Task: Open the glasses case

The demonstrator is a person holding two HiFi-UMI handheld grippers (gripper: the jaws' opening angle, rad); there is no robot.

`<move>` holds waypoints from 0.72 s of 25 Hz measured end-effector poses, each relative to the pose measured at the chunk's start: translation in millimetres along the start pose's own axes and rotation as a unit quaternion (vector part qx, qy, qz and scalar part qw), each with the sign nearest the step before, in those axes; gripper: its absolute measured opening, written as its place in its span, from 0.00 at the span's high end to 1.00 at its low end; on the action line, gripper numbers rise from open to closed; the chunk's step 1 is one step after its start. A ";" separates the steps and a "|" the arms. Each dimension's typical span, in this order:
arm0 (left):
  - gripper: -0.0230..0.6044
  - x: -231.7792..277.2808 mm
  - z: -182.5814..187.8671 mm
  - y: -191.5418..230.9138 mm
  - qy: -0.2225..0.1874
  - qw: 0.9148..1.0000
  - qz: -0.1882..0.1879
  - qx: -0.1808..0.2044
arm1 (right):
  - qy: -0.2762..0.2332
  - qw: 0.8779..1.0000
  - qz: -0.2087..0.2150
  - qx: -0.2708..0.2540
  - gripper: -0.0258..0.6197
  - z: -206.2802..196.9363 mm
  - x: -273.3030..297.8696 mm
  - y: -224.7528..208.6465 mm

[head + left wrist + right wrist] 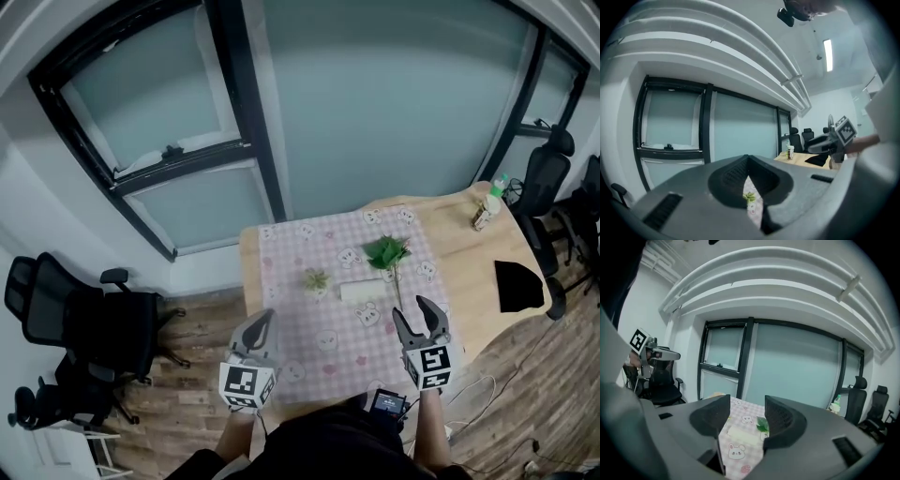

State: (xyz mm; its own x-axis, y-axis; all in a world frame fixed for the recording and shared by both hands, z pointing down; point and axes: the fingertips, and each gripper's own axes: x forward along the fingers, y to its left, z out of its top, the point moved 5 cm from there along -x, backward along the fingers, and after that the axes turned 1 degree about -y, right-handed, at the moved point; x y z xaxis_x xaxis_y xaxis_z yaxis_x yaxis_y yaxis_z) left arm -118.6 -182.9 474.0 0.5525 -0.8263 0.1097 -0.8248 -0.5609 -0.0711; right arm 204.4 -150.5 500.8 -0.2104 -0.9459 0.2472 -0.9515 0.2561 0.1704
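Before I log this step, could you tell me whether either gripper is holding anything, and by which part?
Nothing is held. The right gripper is open; the left gripper is shut on nothing. The white oblong glasses case lies untouched.

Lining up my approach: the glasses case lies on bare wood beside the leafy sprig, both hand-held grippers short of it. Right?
No: the head view shows the glasses case on the pink checked cloth, not bare wood. It lies beside the leafy sprig, with the left hand-held gripper and right hand-held gripper short of it.
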 end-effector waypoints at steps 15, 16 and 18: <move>0.97 -63.3 -50.0 11.1 0.130 0.987 0.093 -0.010 | 0.188 0.795 0.126 -0.562 0.59 -231.9 205.7 40.3; 0.97 -67.7 -51.8 12.7 0.136 0.986 0.100 -0.012 | 0.191 0.791 0.132 -0.566 0.59 -239.7 211.5 41.3; 0.97 -72.3 -56.8 18.2 0.145 0.983 0.113 -0.018 | 0.194 0.785 0.140 -0.571 0.59 -247.2 222.2 40.7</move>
State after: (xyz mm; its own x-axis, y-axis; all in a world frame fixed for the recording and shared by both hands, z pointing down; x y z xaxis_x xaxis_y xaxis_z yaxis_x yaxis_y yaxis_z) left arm -180.5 -130.4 521.1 0.3016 -0.8774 0.3732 -0.9291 -0.3584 -0.0918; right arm 174.5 -300.9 798.5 -0.0803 -0.7461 0.6610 -0.0117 0.6638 0.7479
